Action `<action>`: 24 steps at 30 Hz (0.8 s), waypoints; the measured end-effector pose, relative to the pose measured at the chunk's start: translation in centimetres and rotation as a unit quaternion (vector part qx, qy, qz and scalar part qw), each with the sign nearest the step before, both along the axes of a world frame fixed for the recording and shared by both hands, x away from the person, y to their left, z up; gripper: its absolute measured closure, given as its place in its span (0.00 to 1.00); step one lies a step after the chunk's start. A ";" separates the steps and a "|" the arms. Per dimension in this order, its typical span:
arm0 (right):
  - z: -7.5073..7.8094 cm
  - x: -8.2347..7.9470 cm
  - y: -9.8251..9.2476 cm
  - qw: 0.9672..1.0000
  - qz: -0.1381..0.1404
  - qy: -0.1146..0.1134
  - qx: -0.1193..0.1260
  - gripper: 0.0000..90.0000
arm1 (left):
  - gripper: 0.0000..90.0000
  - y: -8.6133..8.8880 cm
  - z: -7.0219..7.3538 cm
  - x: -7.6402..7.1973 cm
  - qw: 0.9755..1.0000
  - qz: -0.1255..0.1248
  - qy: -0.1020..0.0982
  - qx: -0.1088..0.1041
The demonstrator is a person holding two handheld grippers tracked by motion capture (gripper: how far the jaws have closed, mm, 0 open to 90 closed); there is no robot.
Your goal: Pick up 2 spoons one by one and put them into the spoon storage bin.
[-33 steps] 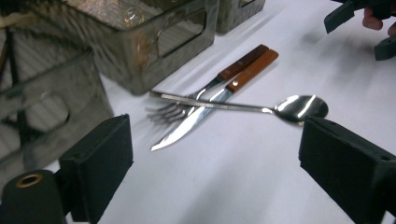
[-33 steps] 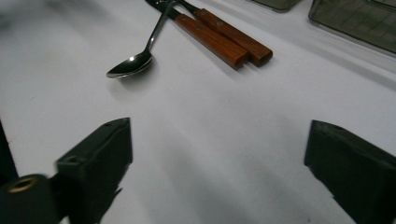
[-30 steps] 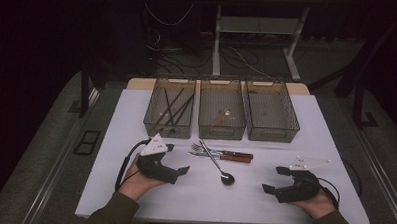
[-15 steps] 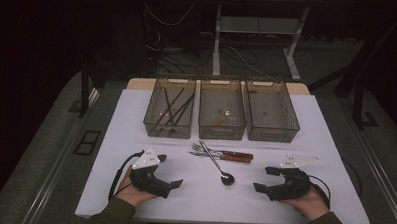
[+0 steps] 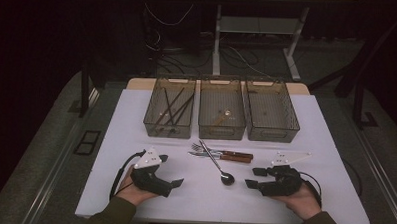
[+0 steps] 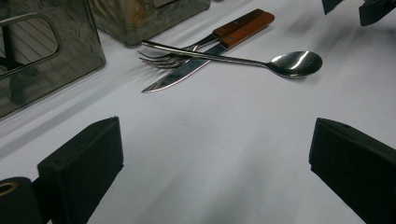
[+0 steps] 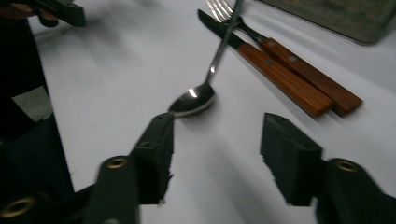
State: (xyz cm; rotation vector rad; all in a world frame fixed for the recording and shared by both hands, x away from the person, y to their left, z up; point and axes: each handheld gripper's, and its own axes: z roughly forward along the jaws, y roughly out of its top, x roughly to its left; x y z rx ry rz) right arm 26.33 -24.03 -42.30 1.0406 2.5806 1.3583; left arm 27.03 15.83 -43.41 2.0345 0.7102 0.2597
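A lab-like recording room: a white-topped table (image 5: 136,105) in darkness, loose cables (image 5: 164,21) and metal desk legs (image 5: 217,42) behind.

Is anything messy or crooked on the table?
A little. The spoon lies slanted across the fork and the knife in a loose pile on the white table, in front of the three bins. Nothing looks spilled or broken.

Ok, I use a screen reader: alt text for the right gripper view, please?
A steel spoon lies on a white table just beyond the right gripper, whose black jaws stand apart with nothing between them. A wooden-handled knife and fork lie behind.
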 end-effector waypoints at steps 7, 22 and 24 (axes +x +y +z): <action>0.1 0.0 2.8 0.999 0.044 0.013 0.007 0.84 | 0.03 -0.1 0.0 0.0 1.000 -0.004 0.002 0.003; -1.2 0.1 8.4 0.995 0.092 0.019 -0.040 1.00 | 0.04 -0.4 -0.3 -0.1 1.000 -0.017 0.005 0.013; -1.5 0.0 8.9 0.994 0.096 0.017 -0.056 1.00 | 0.04 -0.4 -0.3 -0.1 1.000 -0.019 0.005 0.013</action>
